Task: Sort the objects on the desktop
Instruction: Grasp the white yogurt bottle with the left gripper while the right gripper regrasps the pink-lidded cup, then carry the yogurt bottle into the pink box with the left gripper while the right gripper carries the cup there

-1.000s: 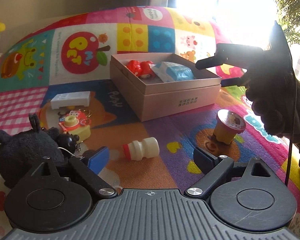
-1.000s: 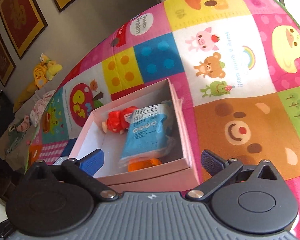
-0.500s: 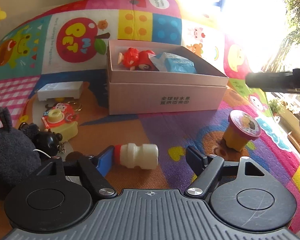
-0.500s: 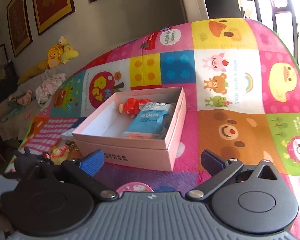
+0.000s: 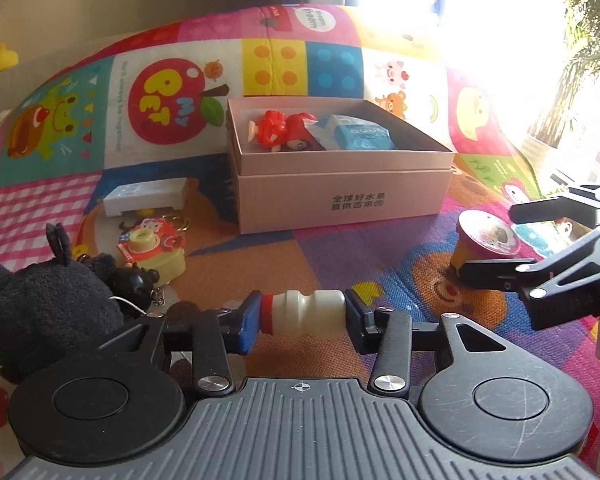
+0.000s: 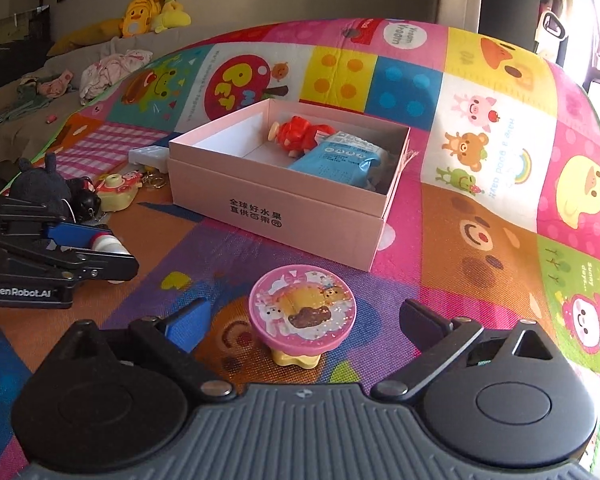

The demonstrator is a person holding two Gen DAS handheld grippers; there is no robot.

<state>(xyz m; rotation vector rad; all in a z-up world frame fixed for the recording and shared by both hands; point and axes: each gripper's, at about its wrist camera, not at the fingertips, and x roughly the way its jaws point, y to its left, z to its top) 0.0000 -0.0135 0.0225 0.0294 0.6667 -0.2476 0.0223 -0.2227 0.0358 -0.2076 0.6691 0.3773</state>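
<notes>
Your left tongs (image 5: 303, 316) grip the small white bottle (image 5: 302, 313) end to end, its long axis crosswise, red cap toward your left, low over the play mat (image 5: 380, 256). Your right tongs (image 6: 302, 322) are spread wide around the upright pink-lidded jelly cup (image 6: 302, 312), not touching it. The pink box (image 5: 340, 200) behind carries Chinese print; the left tool reads "GenRobot.AI".

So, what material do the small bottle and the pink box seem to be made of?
The small bottle: probably plastic, cream, smooth with a slight sheen and moulded ridges. The pink box: likely cardboard, matte, with sharp folded edges and thin flat walls.
</notes>
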